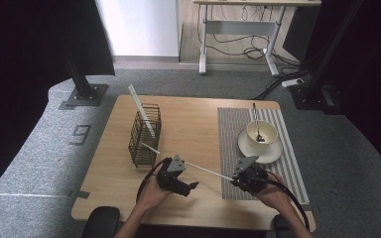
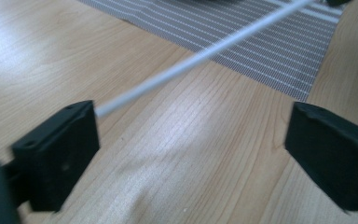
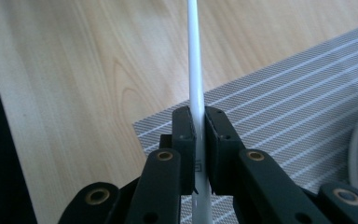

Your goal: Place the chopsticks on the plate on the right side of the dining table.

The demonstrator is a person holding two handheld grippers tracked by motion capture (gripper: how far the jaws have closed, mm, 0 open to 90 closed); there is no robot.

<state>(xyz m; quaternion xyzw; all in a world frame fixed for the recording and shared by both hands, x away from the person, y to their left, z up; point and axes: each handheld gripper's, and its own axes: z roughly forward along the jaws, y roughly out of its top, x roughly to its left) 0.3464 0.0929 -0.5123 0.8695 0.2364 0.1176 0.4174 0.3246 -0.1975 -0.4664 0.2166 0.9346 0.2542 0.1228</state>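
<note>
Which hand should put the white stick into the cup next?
Probably the right. The right gripper is shut on the white stick and sits close to the cup. The left gripper is open, farther from the cup.

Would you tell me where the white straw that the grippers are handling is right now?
In the high view the white straw spans the near table edge, clamped in the right gripper over the striped placemat, its free end between the open left gripper jaws.

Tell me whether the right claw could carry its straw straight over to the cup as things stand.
Probably yes. The right claw is shut on the straw, and the left claw stands open, clear of it. The cup sits close by on the mat, though a spoon already stands in it.
</note>
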